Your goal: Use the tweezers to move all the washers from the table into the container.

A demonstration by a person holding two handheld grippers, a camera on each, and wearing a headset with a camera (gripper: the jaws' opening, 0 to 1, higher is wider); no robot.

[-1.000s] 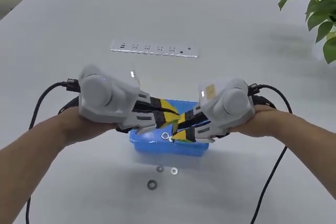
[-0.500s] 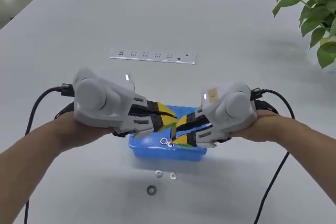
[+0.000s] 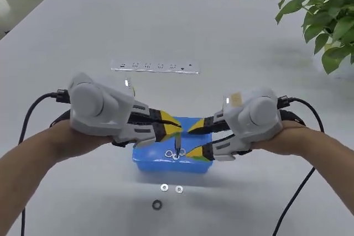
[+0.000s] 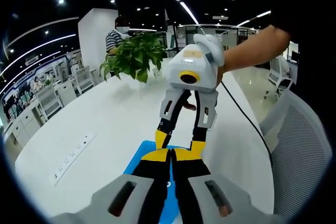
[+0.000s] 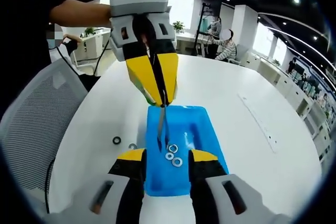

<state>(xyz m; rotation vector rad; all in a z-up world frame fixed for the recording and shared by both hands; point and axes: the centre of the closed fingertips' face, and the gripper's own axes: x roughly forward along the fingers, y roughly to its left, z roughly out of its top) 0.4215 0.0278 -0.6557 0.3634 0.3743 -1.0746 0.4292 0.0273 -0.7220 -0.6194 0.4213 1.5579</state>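
Washers (image 3: 164, 188), 3 of them, lie loose on the table (image 3: 232, 42) just in front of the blue container (image 3: 149, 165), which holds 3 more. Over it the left gripper (image 3: 175, 129) is clamped on the tweezers (image 5: 161, 124), tips down among those inner washers, probably to release one. The right gripper (image 3: 191, 141) faces it, jaws apart and empty.

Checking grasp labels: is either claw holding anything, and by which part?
Left claw pinches the tweezers by their upper end, tips down over the container. Right claw is open, holding nothing.
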